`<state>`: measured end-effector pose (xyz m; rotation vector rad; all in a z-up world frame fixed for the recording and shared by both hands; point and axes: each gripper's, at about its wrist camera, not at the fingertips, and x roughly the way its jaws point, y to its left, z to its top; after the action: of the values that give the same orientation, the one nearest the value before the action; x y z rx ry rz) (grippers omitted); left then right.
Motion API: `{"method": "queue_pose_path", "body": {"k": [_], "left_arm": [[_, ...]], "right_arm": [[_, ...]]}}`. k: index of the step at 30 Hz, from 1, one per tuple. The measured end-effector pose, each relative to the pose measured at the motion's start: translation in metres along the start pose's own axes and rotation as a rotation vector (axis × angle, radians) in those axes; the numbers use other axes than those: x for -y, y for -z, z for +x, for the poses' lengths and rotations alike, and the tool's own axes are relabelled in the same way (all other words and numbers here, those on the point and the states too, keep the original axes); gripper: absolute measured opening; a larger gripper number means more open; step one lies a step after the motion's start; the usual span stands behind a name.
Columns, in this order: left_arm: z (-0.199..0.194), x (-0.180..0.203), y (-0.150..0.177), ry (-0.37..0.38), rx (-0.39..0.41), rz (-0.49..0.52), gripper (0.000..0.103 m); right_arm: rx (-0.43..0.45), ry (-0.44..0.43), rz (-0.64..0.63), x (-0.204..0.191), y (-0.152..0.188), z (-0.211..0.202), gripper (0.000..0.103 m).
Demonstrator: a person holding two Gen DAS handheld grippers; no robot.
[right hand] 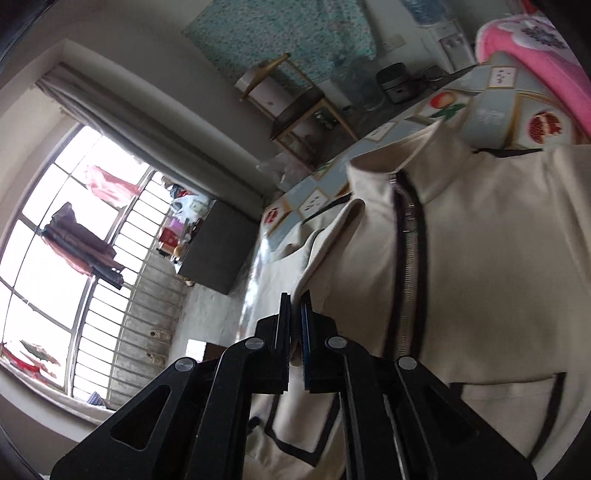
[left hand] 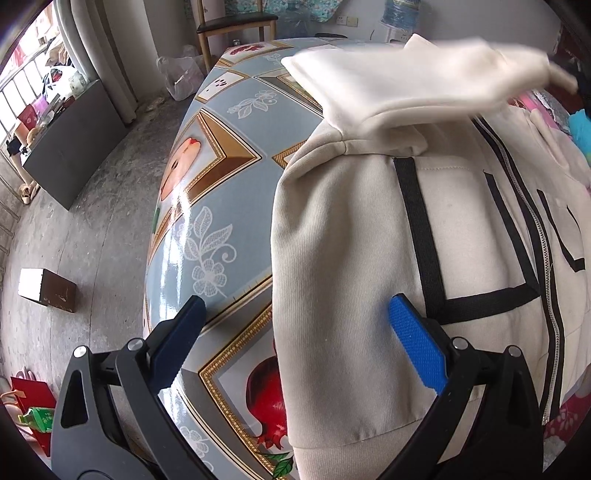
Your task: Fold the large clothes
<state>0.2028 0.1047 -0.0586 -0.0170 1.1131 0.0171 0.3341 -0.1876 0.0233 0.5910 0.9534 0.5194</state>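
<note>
Left gripper (left hand: 295, 314), lower half of the frame: matte black angular linkage arms with triangular cut-outs and round silver pivot screws, carrying ridged blue pads (left hand: 417, 347). Right gripper (right hand: 295, 306), bottom centre of its frame: the same black arms, silver screws and slim blue-edged pads.

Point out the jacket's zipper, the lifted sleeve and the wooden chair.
zipper (right hand: 410, 254), right wrist view, on the metal teeth mid-length.
lifted sleeve (left hand: 417, 74), left wrist view, on the raised cream fabric.
wooden chair (left hand: 236, 22), left wrist view, on its dark seat.

Cream zip jacket (right hand: 480, 266) under pinched fingers (right hand: 284, 332)
</note>
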Motion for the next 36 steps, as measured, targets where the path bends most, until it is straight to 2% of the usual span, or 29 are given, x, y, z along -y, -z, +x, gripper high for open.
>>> {"method": "queue_pose_path", "body": {"k": [2, 6, 9, 13, 18, 20, 24, 26, 27, 29, 31, 33, 36], "left_arm": [[-0.002, -0.001, -0.001, -0.007, 0.003, 0.002, 0.096], [-0.017, -0.004, -0.011, -0.016, 0.081, 0.016, 0.096], [-0.021, 0.006, -0.031, -0.085, 0.115, 0.087, 0.096], [-0.010, 0.020, -0.056, -0.160, 0.121, 0.182, 0.095], [0.010, 0.031, -0.076, -0.228, 0.116, 0.272, 0.092], [0.019, 0.031, -0.078, -0.262, 0.102, 0.287, 0.077], [0.023, 0.027, -0.079, -0.261, 0.106, 0.276, 0.065], [0.022, 0.029, -0.079, -0.254, 0.124, 0.286, 0.048], [0.022, 0.030, -0.078, -0.245, 0.137, 0.286, 0.043], [0.019, 0.030, -0.078, -0.226, 0.157, 0.278, 0.024], [0.011, 0.028, -0.077, -0.193, 0.193, 0.243, 0.013], [0.005, 0.023, -0.079, -0.172, 0.226, 0.203, 0.008], [-0.002, 0.013, -0.079, -0.146, 0.245, 0.142, 0.007]], "right_arm": [[0.006, 0.056, 0.028, 0.031, -0.003, -0.009, 0.005], [-0.016, 0.137, 0.093, 0.084, -0.001, -0.007, 0.005], [-0.036, 0.153, 0.129, 0.106, 0.006, 0.000, 0.005], [-0.019, 0.124, 0.128, 0.102, 0.004, -0.003, 0.005], [0.099, 0.119, 0.095, 0.088, -0.010, -0.043, 0.005], [0.114, 0.157, 0.116, 0.102, -0.007, -0.053, 0.005], [0.042, 0.238, 0.168, 0.129, 0.008, -0.046, 0.005], [0.030, 0.254, 0.174, 0.134, 0.014, -0.046, 0.005], [0.032, 0.251, 0.175, 0.134, 0.015, -0.047, 0.005], [0.041, 0.242, 0.165, 0.128, 0.013, -0.049, 0.005], [0.053, 0.226, 0.144, 0.120, 0.007, -0.053, 0.005], [0.062, 0.208, 0.128, 0.111, 0.000, -0.056, 0.005], [0.078, 0.188, 0.093, 0.096, -0.005, -0.065, 0.005]]}}
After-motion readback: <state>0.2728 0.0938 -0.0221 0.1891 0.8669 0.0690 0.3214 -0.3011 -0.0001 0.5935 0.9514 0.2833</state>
